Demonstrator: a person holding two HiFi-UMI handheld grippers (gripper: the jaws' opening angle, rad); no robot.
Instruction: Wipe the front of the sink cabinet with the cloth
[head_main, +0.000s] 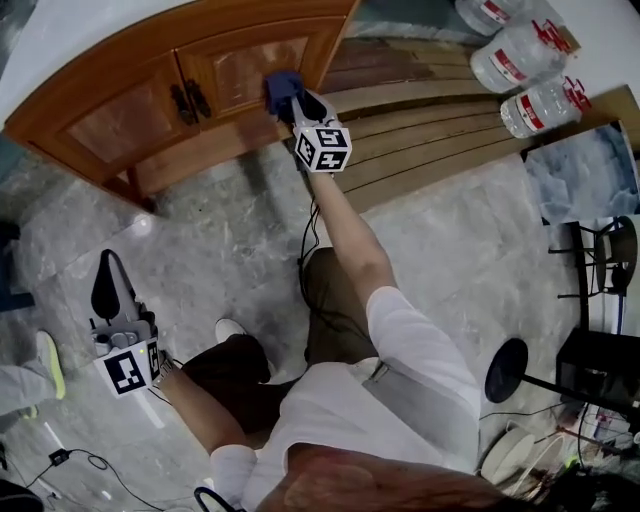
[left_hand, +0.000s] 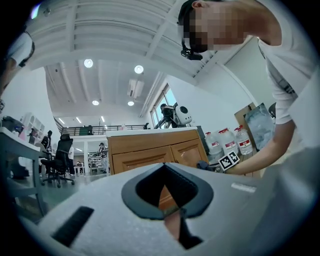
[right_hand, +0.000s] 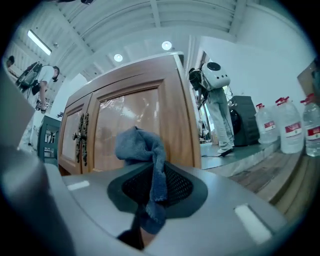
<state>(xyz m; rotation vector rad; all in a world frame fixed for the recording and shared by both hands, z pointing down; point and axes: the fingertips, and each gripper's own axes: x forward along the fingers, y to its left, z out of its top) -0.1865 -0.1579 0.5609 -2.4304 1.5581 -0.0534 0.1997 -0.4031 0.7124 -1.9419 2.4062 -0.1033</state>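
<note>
Past the white sleeve (head_main: 420, 340), pinching the blue cloth (head_main: 281, 88) in the right gripper (head_main: 297, 104) against the cabinet door (head_main: 245, 68) at twelve o'clock, seemingly mid-wipe, needing sideways sweeps. Holding the left gripper (head_main: 108, 264) pressed together, empty, at eight o'clock.

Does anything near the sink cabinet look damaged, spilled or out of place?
Nothing stands out. Both cabinet doors are closed, and the blue cloth sits bunched in the right claw, at the right door.

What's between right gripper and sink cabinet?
Only the blue cloth, clamped in the jaws of the right gripper and bunched toward the right door of the sink cabinet. Right gripper view shows it best.
</note>
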